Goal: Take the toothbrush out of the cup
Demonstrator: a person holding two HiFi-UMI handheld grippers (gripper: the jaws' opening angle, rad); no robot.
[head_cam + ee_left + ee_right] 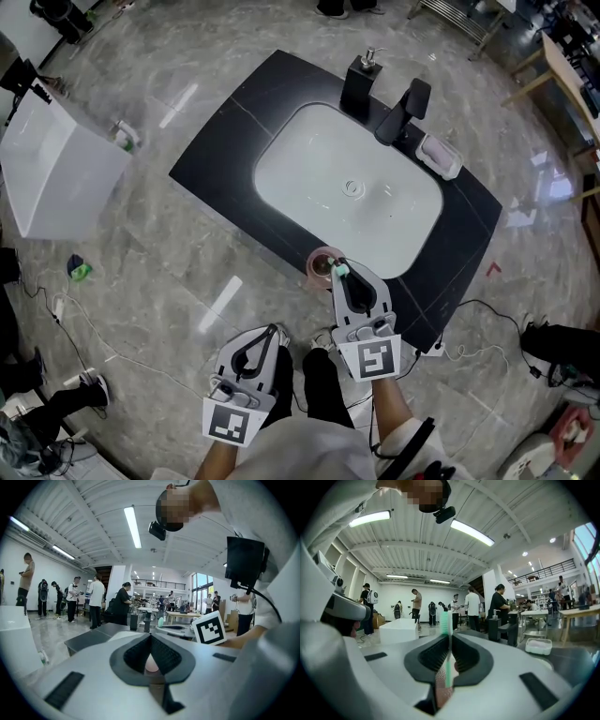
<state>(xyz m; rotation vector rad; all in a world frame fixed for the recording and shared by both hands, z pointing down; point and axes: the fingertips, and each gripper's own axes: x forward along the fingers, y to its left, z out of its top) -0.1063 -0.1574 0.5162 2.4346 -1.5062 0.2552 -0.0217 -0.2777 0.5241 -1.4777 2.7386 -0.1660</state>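
Right tool [339,267]: reaching over the near edge of the bench [234,141], with its marker cube towards the person. Its jaws are drawn in on a toothbrush [447,658], with the pads pressed against both sides of the handle. Toothbrush: pale green and upright in the grip. The bristle head stands above the jaw tips and the handle runs down between them. In the head view it sits directly over the cup [322,265]. Whether its lower end is clear of the cup cannot be told. Cup: pink and round, standing on the bench at its near edge, just beside the sink basin [309,178] and partly covered by the right tool's tips. Left tool [274,328]: held low and close to the person, well apart from the bench. Its jaws meet at the tips, and nothing is gripped in them. Bench: a dark rectangular slab, set at an angle in the head view, with a white oval basin sunk into it. At its far edge stand a black soap dispenser [361,84] with a pump top, a black faucet [403,111] and a white soap dish [439,156]. Floor [169,272]: grey marbled tile. A white box [56,169] stands on it at the left, and cables trail across it.
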